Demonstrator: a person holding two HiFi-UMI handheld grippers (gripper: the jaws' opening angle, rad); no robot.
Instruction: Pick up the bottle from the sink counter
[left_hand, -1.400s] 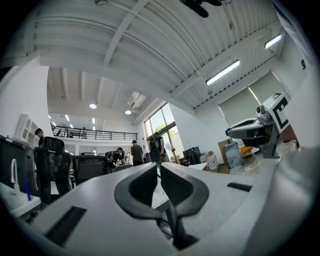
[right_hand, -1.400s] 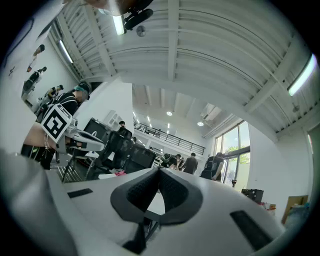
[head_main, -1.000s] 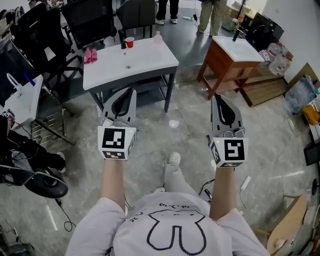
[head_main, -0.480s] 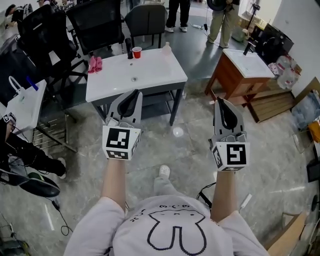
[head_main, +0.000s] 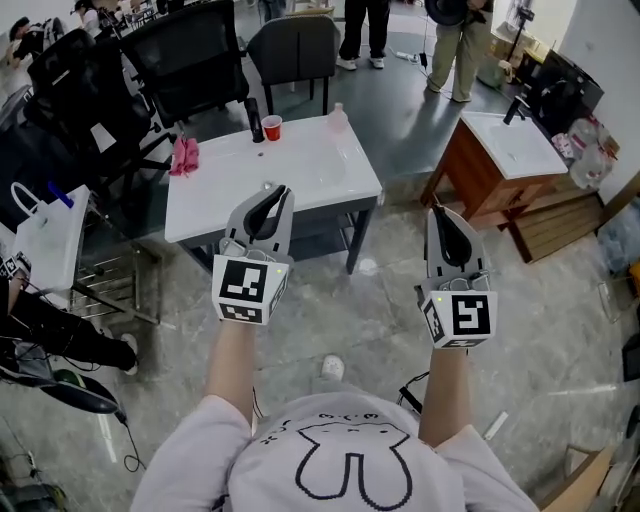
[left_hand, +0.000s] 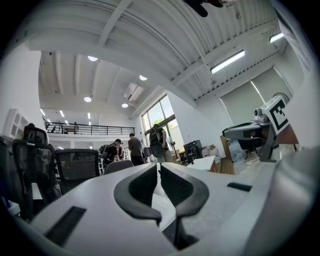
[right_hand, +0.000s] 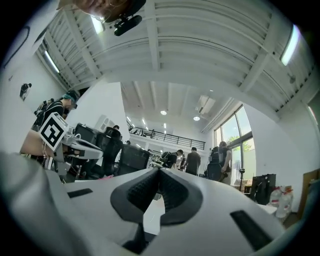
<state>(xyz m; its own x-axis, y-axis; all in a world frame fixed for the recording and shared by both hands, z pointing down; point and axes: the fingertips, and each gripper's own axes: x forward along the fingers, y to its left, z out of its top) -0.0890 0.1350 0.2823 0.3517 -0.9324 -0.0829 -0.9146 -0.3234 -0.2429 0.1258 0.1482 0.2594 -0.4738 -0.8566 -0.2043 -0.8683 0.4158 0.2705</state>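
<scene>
My left gripper (head_main: 281, 192) and right gripper (head_main: 436, 211) are both closed, empty, over the grey stone floor (head_main: 340, 300). The white rectangular sink counter (head_main: 310, 175) beyond them holds a pale pink plastic bottle (head_main: 338, 118) at its far right and a small red cup (head_main: 271, 127).

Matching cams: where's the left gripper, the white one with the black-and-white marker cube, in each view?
Head view: left gripper left of centre, jaws shut, tips overlapping the white sink counter.
Left gripper view: only its own shut jaws, bottom centre.
Right gripper view: far left, marker cube facing the camera.
Shared landmark: the black office chairs behind the counter.
</scene>
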